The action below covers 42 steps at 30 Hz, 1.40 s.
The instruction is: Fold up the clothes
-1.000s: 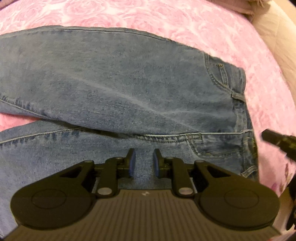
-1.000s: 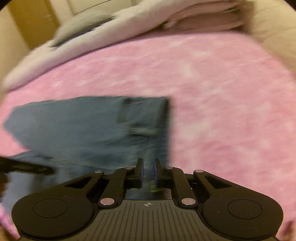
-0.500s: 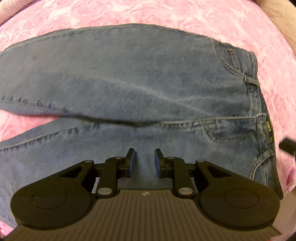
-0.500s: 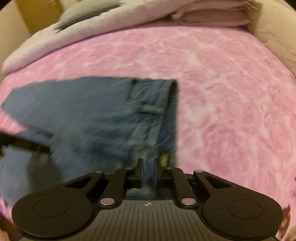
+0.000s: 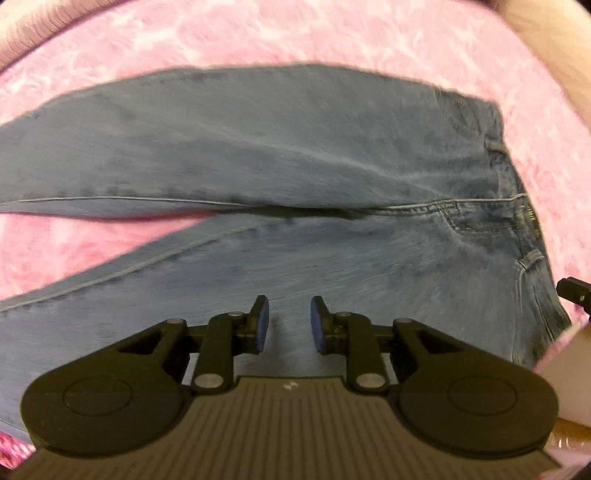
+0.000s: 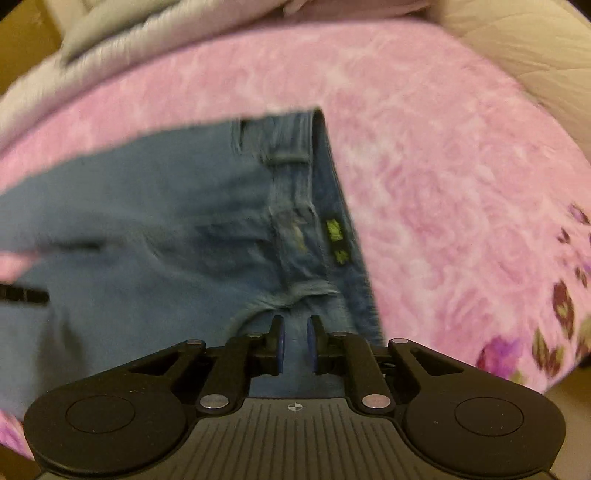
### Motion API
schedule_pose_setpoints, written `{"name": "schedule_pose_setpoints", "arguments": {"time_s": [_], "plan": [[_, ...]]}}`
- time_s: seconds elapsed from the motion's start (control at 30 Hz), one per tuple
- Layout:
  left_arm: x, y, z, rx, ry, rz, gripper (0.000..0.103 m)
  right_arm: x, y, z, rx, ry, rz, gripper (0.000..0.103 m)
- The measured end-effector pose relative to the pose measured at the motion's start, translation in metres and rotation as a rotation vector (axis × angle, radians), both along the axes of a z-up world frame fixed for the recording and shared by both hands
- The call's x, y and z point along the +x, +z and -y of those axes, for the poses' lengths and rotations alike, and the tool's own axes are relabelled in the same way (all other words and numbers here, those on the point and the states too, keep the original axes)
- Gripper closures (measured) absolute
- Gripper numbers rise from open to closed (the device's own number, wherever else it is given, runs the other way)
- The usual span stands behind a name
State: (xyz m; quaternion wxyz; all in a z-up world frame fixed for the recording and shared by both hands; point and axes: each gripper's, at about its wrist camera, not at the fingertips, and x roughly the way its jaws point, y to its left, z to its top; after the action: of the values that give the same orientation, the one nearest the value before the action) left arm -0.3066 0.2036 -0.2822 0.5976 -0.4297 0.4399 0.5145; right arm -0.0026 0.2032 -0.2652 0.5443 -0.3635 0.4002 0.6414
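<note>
Jeans (image 5: 295, 155) flat on pink blanket (image 5: 295, 37); left gripper (image 5: 286, 319) opening, empty.

A: Warm, dim indoor light is tinting both views yellowish; the pink rose-patterned bedspread (image 5: 332, 33) is washing out pale at the top.

B: Motion blur is smearing the faded blue denim jeans (image 6: 155, 206), worse in the right view. Fisheye bending is curving every edge, corners darkening.

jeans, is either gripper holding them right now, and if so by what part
Neither: the left gripper and right gripper are opening, pads clear of the jeans.
</note>
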Motion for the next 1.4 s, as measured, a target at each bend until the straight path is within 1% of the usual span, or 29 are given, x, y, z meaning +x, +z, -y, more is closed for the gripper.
{"name": "schedule_pose_setpoints", "arguments": {"time_s": [0.1,0.17,0.23,0.37,0.47,0.5,0.63,0.73,0.83,0.97,1.13,1.4], "plan": [[-0.042,0.027,0.021,0.016,-0.023,0.026,0.081,-0.031,0.033,0.031,0.023,-0.039,-0.023,0.090],[-0.072,0.046,0.040,0.023,-0.043,0.035,0.081,-0.055,0.056,0.053,0.031,-0.054,-0.022,0.090],[-0.104,0.065,0.060,0.017,-0.054,0.036,0.080,-0.078,0.074,0.076,0.032,-0.083,-0.027,0.090],[-0.162,0.104,0.097,0.022,-0.061,-0.007,0.080,-0.114,0.100,0.111,-0.002,-0.169,-0.098,0.090],[-0.190,0.127,0.115,0.025,-0.055,-0.018,0.078,-0.134,0.123,0.130,-0.021,-0.214,-0.154,0.090],[-0.196,0.133,0.120,0.026,-0.057,-0.017,0.078,-0.139,0.131,0.134,-0.017,-0.217,-0.158,0.090],[-0.200,0.155,0.132,0.049,-0.077,-0.007,0.076,-0.153,0.162,0.146,0.008,-0.211,-0.156,0.089],[-0.198,0.166,0.138,0.075,-0.071,0.009,0.075,-0.160,0.171,0.152,0.012,-0.206,-0.140,0.089],[-0.195,0.175,0.148,0.084,-0.080,0.016,0.075,-0.165,0.172,0.156,-0.017,-0.209,-0.119,0.089],[-0.195,0.177,0.159,0.084,-0.098,0.001,0.075,-0.173,0.169,0.166,-0.047,-0.197,-0.104,0.089],[-0.204,0.176,0.165,0.086,-0.072,-0.009,0.075,-0.179,0.162,0.173,-0.079,-0.189,-0.094,0.089],[-0.220,0.178,0.163,0.109,-0.028,-0.018,0.075,-0.192,0.167,0.165,-0.053,-0.161,-0.089,0.089]]}}
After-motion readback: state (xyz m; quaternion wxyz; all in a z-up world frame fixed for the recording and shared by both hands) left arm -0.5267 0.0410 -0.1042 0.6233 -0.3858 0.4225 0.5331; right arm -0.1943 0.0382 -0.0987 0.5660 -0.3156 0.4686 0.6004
